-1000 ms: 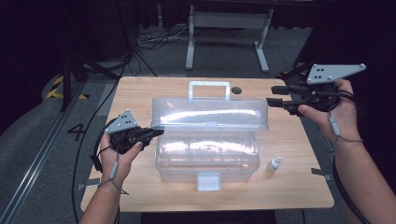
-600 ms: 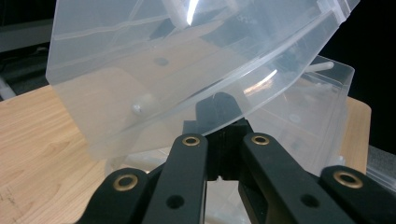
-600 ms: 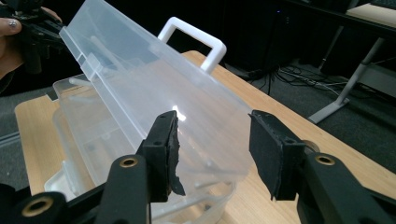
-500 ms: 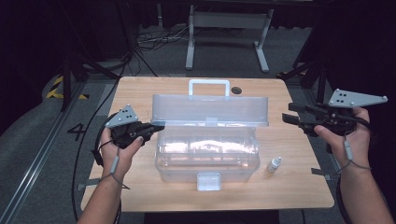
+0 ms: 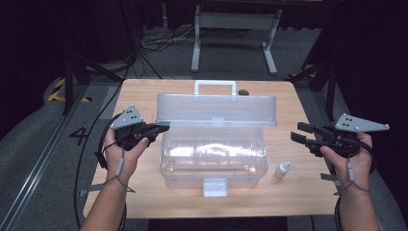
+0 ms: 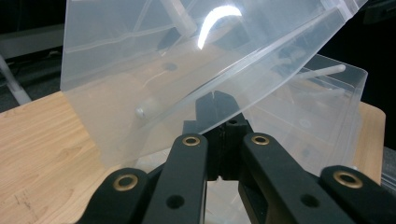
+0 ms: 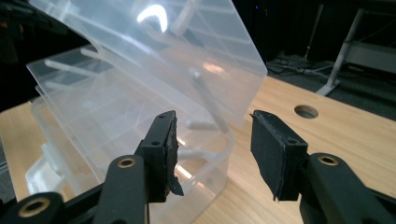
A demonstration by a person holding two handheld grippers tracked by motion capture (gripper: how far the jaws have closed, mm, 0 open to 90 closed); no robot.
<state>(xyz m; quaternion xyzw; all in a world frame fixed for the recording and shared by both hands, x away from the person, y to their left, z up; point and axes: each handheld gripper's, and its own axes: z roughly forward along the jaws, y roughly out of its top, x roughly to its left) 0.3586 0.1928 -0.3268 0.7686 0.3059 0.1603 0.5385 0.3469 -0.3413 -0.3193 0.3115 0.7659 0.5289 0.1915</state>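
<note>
A clear plastic box [image 5: 214,156] sat in the middle of a wooden table [image 5: 144,96], its lid [image 5: 216,110] raised and its white handle [image 5: 215,86] pointing to the far edge. The left gripper [image 5: 161,129], held in the person's left hand [image 5: 122,149], pinched the left end of the lid: in the left gripper view its black jaws stood pressed together with the lid's edge [image 6: 261,70] caught at their tips, the lid tilted up over the open box. The right gripper [image 5: 294,133], held in the person's right hand [image 5: 349,154], hovered just off the box's right end, pointing toward it. Its jaws had just been opening; in the right gripper view the two pads [image 7: 166,149] stood well apart with nothing between them, the box's right end [image 7: 130,116] ahead and apart from them. A small white bottle [image 5: 283,169] stood upright on the table just beside the box's near right corner, between the box and the right hand. The box's front latch [image 5: 215,186] hung at the near side, close to the table's edge. A round hole [image 7: 307,111] showed in the tabletop beyond the right gripper. Cables [image 5: 103,144] trailed from both tools across the person's wrists.
</note>
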